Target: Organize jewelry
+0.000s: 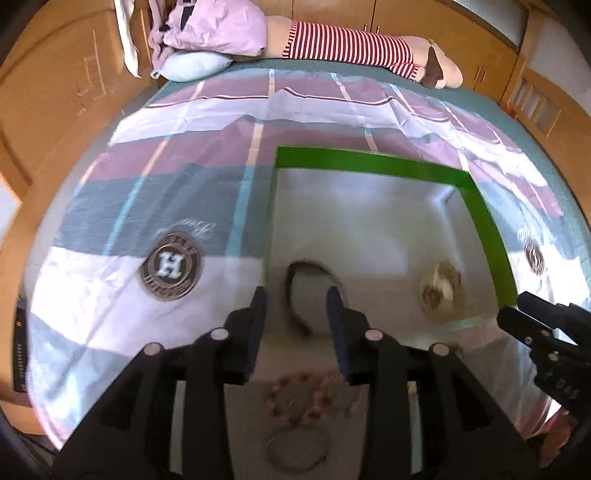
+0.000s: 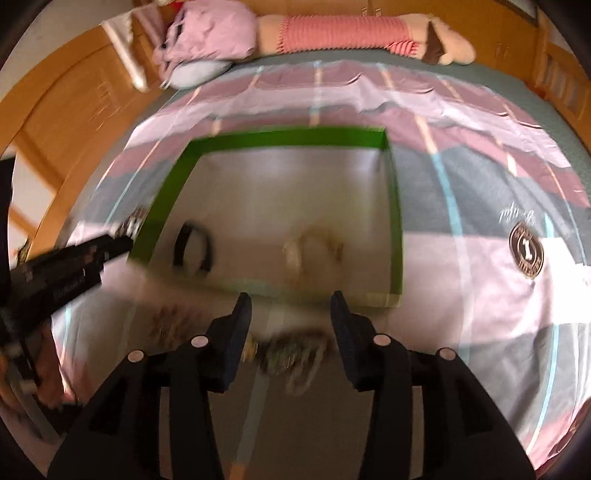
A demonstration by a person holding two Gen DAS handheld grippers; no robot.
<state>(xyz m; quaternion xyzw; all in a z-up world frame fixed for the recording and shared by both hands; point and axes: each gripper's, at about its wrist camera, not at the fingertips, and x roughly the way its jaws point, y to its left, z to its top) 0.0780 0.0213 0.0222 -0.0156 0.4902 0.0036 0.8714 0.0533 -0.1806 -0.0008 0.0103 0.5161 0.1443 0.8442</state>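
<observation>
While both views are blurred, I see my right gripper (image 2: 291, 325) with jaws wide apart and nothing held; a tangled chain (image 2: 291, 352) lies on the bedspread (image 2: 480, 295) between the fingers, low centre of the frame, its length running roughly left to right. The green-rimmed tray (image 2: 395, 221) lies straight ahead, holding a dark band (image 2: 192, 253) and a pale piece (image 2: 314, 247). My left gripper (image 1: 297, 306) is also open and empty, over the tray's near edge. The right is nearer the chain.

Ahead of the gripper, a striped bedsheet (image 1: 207, 155) covers the bed; farther off lie a lilac jacket (image 1: 214, 27) and a long plush toy (image 1: 354, 44).
</observation>
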